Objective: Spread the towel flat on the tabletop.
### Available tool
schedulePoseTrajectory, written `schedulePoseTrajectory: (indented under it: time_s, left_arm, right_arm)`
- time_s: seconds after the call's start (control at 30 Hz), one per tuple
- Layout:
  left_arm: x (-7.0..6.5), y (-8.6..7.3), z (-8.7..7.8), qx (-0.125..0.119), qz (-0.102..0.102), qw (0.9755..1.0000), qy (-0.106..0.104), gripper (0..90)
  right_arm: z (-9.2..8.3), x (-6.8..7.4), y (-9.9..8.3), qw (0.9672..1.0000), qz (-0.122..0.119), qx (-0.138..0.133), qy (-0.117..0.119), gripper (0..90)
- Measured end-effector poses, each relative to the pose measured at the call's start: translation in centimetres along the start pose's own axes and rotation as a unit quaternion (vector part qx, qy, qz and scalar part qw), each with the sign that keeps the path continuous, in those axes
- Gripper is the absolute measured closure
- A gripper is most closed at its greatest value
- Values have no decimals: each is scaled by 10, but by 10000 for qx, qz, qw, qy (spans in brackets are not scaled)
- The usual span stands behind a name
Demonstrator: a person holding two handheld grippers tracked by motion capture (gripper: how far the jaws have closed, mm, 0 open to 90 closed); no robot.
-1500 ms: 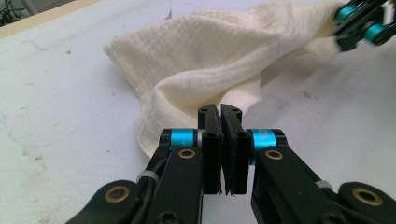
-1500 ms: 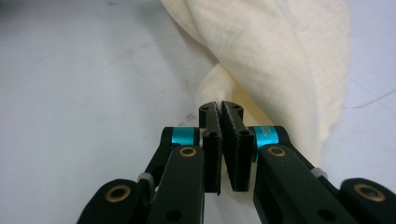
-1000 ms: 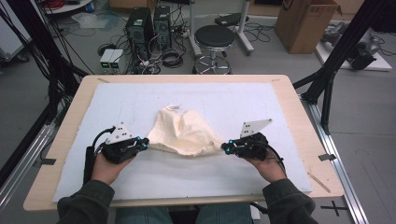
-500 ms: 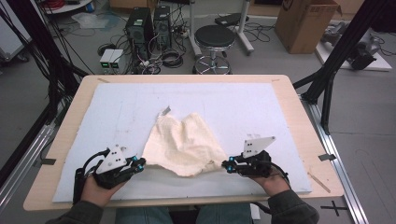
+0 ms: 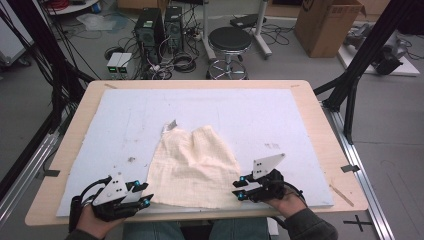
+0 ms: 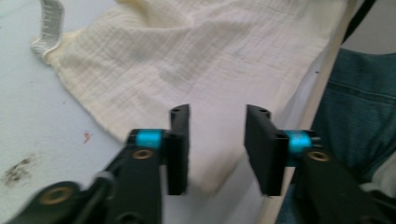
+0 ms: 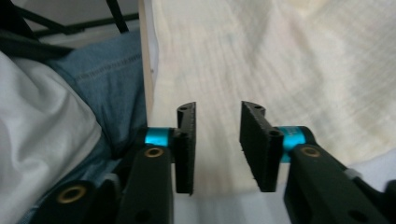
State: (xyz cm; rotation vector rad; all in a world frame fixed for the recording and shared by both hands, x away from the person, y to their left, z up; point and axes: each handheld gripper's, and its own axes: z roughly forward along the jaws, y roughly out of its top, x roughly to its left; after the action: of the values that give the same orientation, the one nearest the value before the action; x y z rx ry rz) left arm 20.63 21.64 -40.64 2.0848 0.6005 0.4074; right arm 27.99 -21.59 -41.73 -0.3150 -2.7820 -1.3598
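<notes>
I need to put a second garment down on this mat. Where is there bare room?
The far strip of the white mat beyond the cream cloth is bare, as are the patches to the cloth's left and right. The near edge is crowded: the left gripper and right gripper, jaws open, flank the cloth's near corners.

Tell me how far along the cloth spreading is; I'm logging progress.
Mostly done: the cream cloth lies spread on the white mat, its near edge at the table's front. In hand: left gripper and right gripper have just been opening, jaws apart over its corners. Left: smoothing the rumpled far end.
</notes>
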Motion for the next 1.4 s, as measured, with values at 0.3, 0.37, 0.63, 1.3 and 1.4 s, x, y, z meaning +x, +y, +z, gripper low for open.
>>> schedulePoseTrajectory:
  time_s: [0.3,0.37,0.63,1.3,1.4]
  left_arm:
    - [34,23,20,-193,-252,9992,229,500]
    - [45,29,31,-244,-342,9987,283,500]
    - [88,44,85,-28,-761,9964,382,520]
    - [109,27,119,707,-949,9916,531,770]
    - [108,28,118,723,-950,9915,522,767]
  right_arm:
    - [-18,-29,24,9958,389,-343,-760,555]
    - [-17,-41,29,9932,564,-346,-959,553]
    - [5,-91,40,9843,1076,-246,-1377,556]
    - [31,-119,38,9848,1328,80,-1114,872]
    - [15,-113,41,9827,1258,106,-1356,872]
